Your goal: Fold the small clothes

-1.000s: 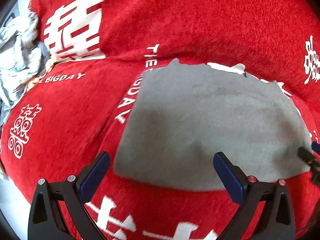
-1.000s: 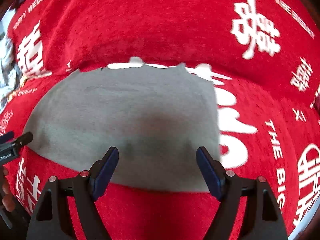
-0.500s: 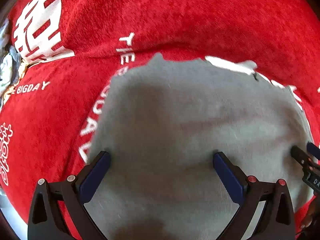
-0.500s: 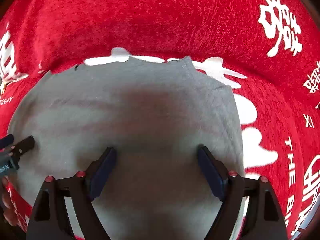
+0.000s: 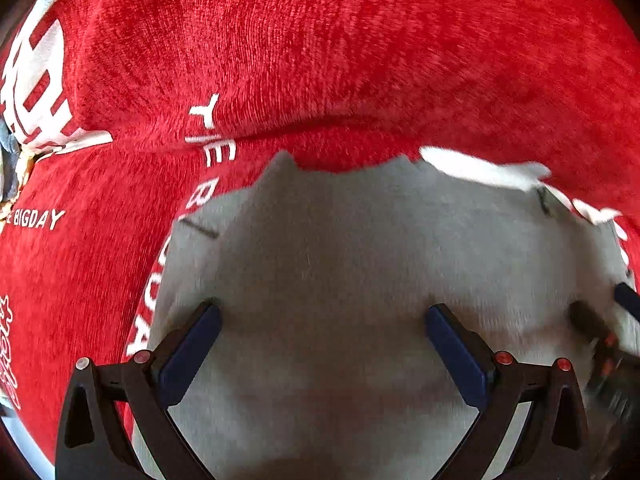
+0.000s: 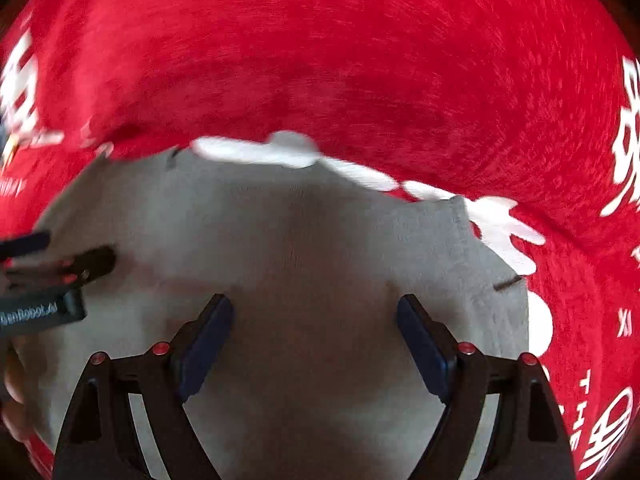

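Both hand-held grippers down over the grey garment, jaws spread, nothing pinched.

The garment (image 5: 360, 300) lies flat on the red blanket (image 5: 320, 60), and it now fills far more of each view than a second ago, when its near edge lay ahead of the fingers. The left hand-held gripper (image 5: 322, 322) and right hand-held gripper (image 6: 314, 314) have dropped close over the cloth, side by side. Probably they are reaching for the far edge to start a fold.
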Demonstrator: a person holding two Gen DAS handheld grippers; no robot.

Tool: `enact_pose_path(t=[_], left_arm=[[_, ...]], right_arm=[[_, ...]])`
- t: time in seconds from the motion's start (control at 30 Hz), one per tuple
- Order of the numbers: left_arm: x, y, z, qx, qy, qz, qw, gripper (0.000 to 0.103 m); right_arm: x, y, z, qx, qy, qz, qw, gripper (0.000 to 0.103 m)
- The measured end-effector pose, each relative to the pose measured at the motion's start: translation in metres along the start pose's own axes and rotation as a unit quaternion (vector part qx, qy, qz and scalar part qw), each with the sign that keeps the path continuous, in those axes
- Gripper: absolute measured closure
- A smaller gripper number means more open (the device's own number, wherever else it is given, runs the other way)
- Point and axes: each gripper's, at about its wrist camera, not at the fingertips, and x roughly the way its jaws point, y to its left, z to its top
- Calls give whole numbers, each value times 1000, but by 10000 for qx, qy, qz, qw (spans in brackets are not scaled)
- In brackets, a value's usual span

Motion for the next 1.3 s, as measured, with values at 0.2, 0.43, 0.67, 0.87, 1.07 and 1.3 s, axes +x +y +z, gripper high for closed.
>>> enact_pose_path(t=[0.2,0.43,0.67,0.87,1.07,1.3], left_arm=[[-6,13,8,-26,74,-156,9998,0],[-47,109,-46,-726,-63,-955,9928,0],[-31,127,-82,-1000,358,-1477,9833,0],[-17,102,-71,-624,119,-1393,9882,0],[-16,110,-68,-518,88,-1563,9863,0],[-46,105,-65,-374,-195,-1745,9838,86]], right_arm=[[2,-71,0,828,18,-126,9965,16],[-61,-89,-57,1007,-677,261,9923,16],[-69,-38,-87,493,-831,378,9946,16],[-67,5,-109,-81,-717,334,9968,16],[-72,16,-110,-368,-803,278,9957,16],[-66,34,-87,-535,-786,226,9952,16]])
